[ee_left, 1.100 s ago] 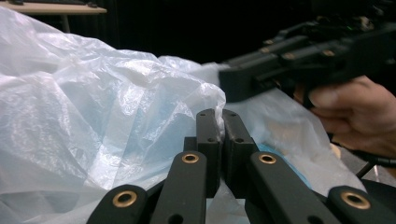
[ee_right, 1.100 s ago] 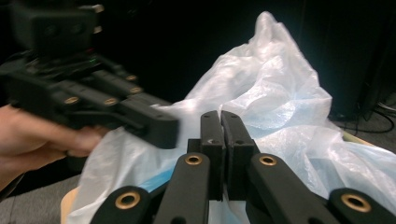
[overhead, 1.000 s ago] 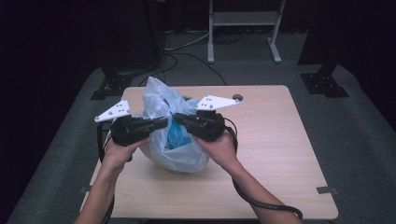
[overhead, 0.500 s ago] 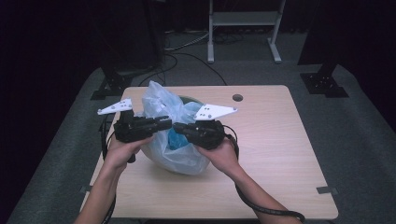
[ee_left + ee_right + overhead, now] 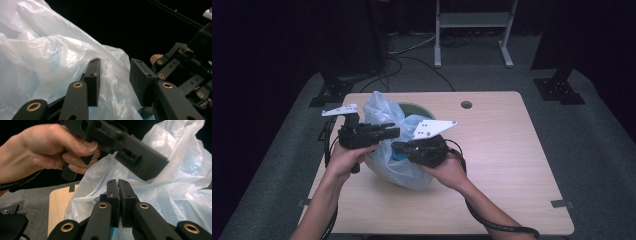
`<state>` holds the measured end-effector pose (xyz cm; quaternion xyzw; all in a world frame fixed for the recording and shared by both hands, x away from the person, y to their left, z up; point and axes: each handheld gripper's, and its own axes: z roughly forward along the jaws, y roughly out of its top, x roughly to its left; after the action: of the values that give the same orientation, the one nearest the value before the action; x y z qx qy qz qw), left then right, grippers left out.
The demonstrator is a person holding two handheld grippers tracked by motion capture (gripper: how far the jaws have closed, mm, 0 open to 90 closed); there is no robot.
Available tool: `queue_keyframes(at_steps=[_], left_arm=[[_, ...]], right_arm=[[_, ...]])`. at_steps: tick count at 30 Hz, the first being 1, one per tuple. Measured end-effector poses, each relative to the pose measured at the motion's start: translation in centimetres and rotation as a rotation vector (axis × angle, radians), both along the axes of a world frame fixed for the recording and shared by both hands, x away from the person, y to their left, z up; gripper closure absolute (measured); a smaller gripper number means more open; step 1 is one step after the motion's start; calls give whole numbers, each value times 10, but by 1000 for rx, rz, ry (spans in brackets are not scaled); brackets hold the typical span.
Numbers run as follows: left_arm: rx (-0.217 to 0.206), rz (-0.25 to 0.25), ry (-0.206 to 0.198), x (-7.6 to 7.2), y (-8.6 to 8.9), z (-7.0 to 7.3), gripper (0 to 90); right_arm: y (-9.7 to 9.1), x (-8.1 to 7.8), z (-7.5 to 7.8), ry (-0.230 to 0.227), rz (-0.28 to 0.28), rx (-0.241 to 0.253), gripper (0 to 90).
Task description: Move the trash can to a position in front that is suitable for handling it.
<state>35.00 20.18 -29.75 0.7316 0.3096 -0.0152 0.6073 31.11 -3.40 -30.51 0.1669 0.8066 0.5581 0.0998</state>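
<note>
- While the right gripper [image 5: 118, 195] has its jaws pressed flat together on a fold of the thin plastic bag [image 5: 399, 150], the left gripper [image 5: 115, 80] is doing the opposite: its jaws have just been opening and now stand partway apart.
- From the left gripper view, crinkled bag film sits in the gap between the pads and rests against the inner face of one pad [image 5: 93, 82], but the other pad is clear of it, so nothing is pinched there. I'd call that a release, or a re-grip in the making.
- Bag location: it bulges up right between the two sets of fingertips, slumped on the wooden table [image 5: 512, 150] just below them, with something blue showing through under the right gripper's tips. A green bowl-like rim [image 5: 414, 107] peeks out just beyond the bag; can't tell if the bag is in it or only against it.
- Step in hand, as I read it: working the bag's mouth, with one side anchored by the right and the left going for a fresh bite.
- Next move probably needs the left jaws to slide onto a single layer of film near the opposite edge and close, then pull away from the right. Film is slippery and bunches, so grabbing two layers is the risk.
</note>
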Motion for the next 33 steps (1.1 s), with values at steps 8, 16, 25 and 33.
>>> queue_keyframes(at_steps=[8,16,25,33], left_arm=[[106,-14,-30,1,-13,4,639],[91,-16,-107,-4,-10,4,889],[57,-30,-145,-7,-7,15,890],[61,-80,-168,-12,-22,20,890]], right_arm=[[7,-5,0,-22,36,-32,870],[-1,-4,1,-6,37,-14,754],[-22,7,5,43,-16,57,408],[-12,22,4,96,17,37,290]])
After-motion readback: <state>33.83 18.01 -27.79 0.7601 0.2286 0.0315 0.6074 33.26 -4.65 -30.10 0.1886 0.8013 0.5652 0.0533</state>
